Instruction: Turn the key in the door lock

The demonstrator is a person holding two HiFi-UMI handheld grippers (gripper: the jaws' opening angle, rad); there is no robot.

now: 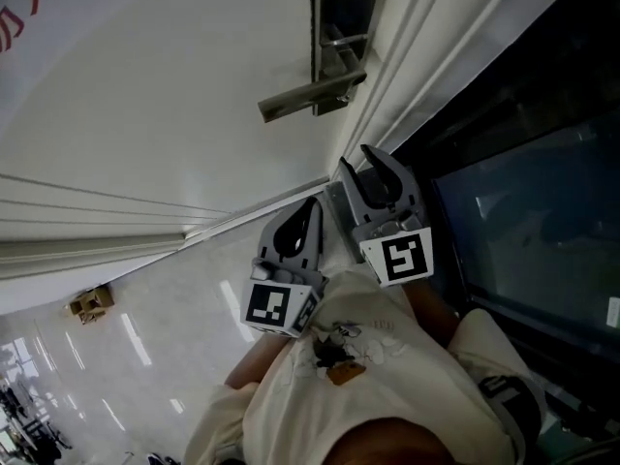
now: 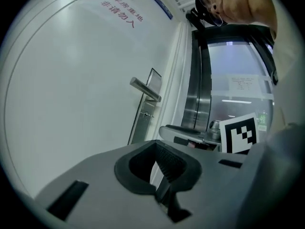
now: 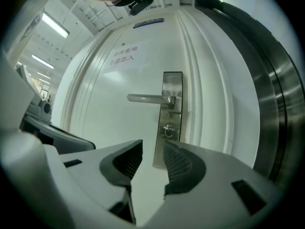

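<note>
The white door point(image 1: 174, 85) carries a steel lock plate point(image 1: 343, 27) with a lever handle point(image 1: 308, 97). In the right gripper view a key with a small ring point(image 3: 167, 129) sits in the lock below the handle point(image 3: 147, 98). My right gripper point(image 3: 152, 159) stands open a short way back from the plate, in line with the key, with nothing between its pads. My left gripper point(image 2: 159, 163) is shut and empty, away from the door, left of the right gripper point(image 1: 373, 168) in the head view. The left gripper view shows the key point(image 2: 147, 114) small and far off.
The white door frame point(image 1: 417, 76) runs right of the lock, then a dark metal and glass panel point(image 1: 523, 211). A sign with red print point(image 3: 125, 55) hangs on the door above the handle. A small cardboard box point(image 1: 90, 303) lies on the tiled floor point(image 1: 145, 347).
</note>
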